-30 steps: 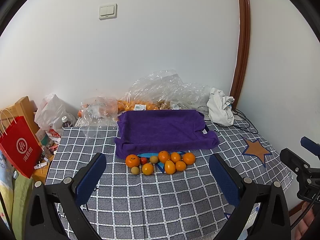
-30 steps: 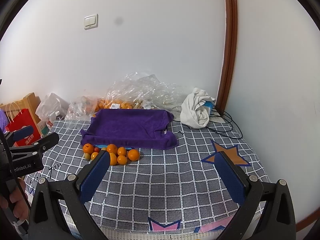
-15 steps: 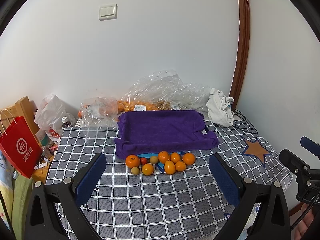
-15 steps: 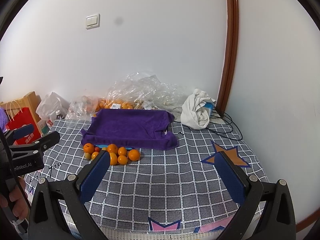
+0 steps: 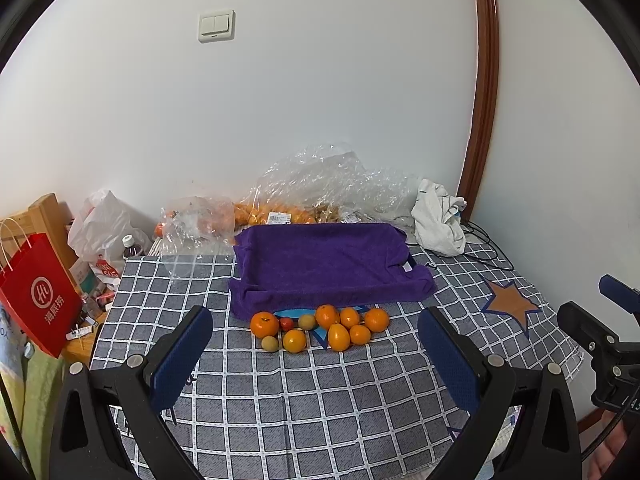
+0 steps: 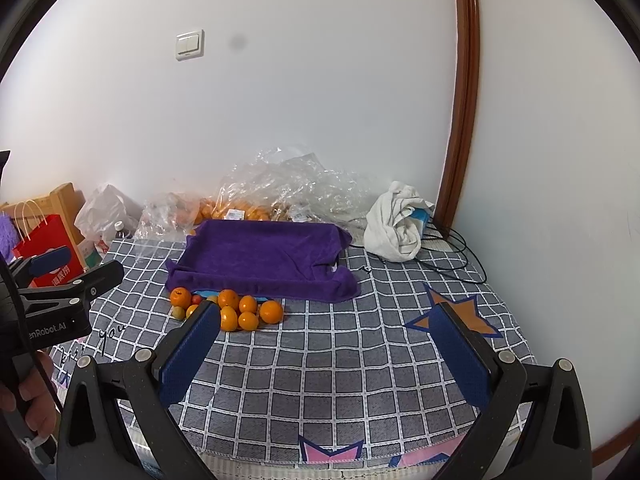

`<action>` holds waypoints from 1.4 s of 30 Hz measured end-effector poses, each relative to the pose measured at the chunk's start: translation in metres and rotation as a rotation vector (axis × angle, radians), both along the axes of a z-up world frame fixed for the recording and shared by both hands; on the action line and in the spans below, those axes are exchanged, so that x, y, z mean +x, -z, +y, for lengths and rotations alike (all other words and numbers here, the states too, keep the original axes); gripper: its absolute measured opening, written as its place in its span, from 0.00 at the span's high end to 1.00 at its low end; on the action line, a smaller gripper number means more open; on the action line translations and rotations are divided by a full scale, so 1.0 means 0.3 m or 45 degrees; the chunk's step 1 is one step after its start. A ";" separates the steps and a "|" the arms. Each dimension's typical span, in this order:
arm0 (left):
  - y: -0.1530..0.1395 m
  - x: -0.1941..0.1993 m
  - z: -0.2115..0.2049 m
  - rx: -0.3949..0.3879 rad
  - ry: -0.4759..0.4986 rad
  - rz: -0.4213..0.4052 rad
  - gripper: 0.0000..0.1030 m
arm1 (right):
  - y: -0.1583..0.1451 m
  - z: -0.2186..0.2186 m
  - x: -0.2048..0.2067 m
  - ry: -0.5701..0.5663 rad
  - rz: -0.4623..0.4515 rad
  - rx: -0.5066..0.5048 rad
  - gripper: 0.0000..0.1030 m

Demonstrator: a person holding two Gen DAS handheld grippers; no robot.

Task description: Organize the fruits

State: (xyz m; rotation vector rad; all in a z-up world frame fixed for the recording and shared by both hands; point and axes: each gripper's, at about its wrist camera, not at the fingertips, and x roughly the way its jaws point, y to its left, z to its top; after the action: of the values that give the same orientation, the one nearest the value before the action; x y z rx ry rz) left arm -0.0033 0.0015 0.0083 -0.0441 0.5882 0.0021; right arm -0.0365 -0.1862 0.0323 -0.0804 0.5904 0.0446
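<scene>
Nothing is yet sorted, it is judged: the checked cloth (image 5: 320,400) of the worktop is seen under a white wall (image 5: 320,100), the purple towel (image 5: 328,264) lies bare, and the fruits (image 5: 320,326) are clustered just beside its near edge. Left gripper (image 5: 316,356) and right gripper (image 6: 324,352) are held released, well apart from them, nothing grasped.

Checked cloth (image 5: 304,400) bare ahead of me, clear run to fruit cluster (image 5: 320,326) at 12 o'clock. Purple towel (image 5: 328,260) just behind; plastic bags (image 5: 320,184) beyond block wall side.
</scene>
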 end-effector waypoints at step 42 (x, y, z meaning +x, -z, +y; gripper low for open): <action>0.453 0.244 0.318 -0.167 -0.150 0.232 0.07 | 0.474 0.069 0.386 -0.024 0.221 0.012 0.01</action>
State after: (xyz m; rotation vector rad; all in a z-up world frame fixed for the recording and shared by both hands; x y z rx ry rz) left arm 0.0700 0.0970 -0.1276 -0.2077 0.7666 0.0826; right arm 0.0792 -0.1656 -0.1101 -0.0734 0.7630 0.0729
